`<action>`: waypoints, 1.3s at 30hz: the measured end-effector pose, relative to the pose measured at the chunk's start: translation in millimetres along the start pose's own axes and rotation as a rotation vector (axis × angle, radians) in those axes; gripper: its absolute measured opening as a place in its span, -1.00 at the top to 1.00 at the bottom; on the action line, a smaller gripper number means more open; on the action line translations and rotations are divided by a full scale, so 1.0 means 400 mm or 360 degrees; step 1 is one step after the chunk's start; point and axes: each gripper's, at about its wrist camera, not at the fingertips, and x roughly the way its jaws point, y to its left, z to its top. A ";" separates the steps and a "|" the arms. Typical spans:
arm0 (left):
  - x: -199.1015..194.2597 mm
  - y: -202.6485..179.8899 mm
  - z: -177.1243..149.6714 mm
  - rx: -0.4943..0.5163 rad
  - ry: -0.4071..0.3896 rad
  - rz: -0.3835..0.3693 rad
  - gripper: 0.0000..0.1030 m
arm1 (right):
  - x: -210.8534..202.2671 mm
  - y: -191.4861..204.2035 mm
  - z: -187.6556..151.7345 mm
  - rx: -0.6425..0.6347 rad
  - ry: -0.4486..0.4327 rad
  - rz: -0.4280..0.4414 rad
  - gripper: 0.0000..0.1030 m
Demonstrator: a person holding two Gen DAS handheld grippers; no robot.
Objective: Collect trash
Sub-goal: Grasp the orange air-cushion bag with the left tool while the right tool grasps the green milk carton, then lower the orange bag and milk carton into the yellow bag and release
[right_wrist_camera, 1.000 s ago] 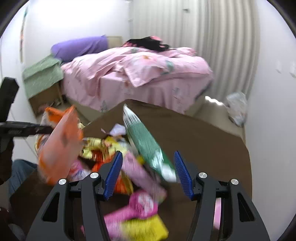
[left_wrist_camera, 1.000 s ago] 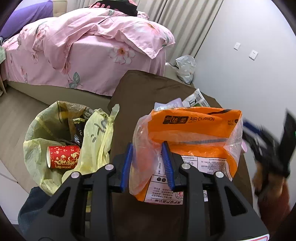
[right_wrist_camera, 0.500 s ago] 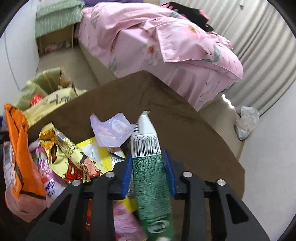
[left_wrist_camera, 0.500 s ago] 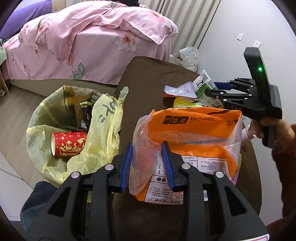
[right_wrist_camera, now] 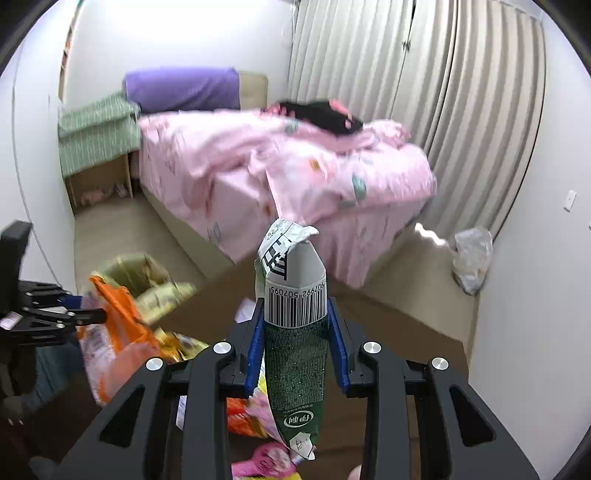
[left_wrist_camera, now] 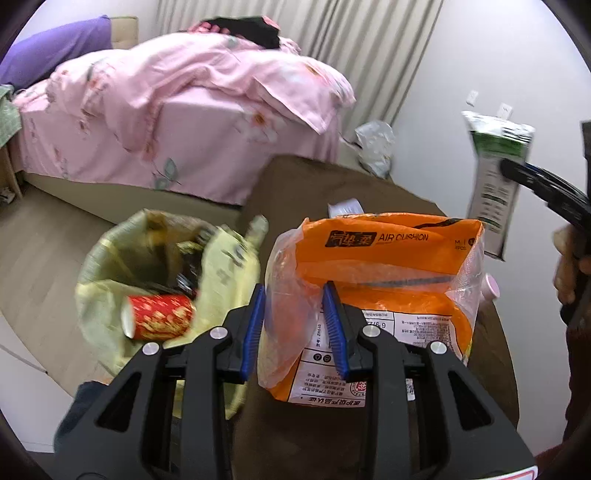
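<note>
Fingers of my left gripper are pinched on the clear edge of the orange bag, which stands upright over the brown table. Left of it, beside the table, the yellow bin bag gapes open with a red can lying on its side inside. Beyond them sits the pink bed, and a white bag rests on the floor by the curtain. At the right edge my right gripper holds the green pouch in the air above the table; from here I cannot tell how its fingers stand. From the right wrist, my right gripper is clamped on that green pouch, barcode up and torn top pointing toward the bed. Below lie mixed wrappers on the table. At left, my left gripper has the orange bag near the bin bag.
</note>
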 end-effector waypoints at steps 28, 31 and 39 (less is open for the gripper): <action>0.110 0.434 -0.001 -0.0244 0.0137 0.0521 0.42 | 0.440 0.495 0.131 0.0216 -0.0033 0.0696 0.41; 0.130 0.429 -0.025 -0.0232 0.0171 0.0433 0.42 | 0.533 0.531 0.066 0.0146 0.0167 0.0682 0.41; 0.200 0.415 -0.044 -0.0234 0.0229 0.0301 0.50 | 0.576 0.523 0.013 0.0106 0.0278 0.0663 0.42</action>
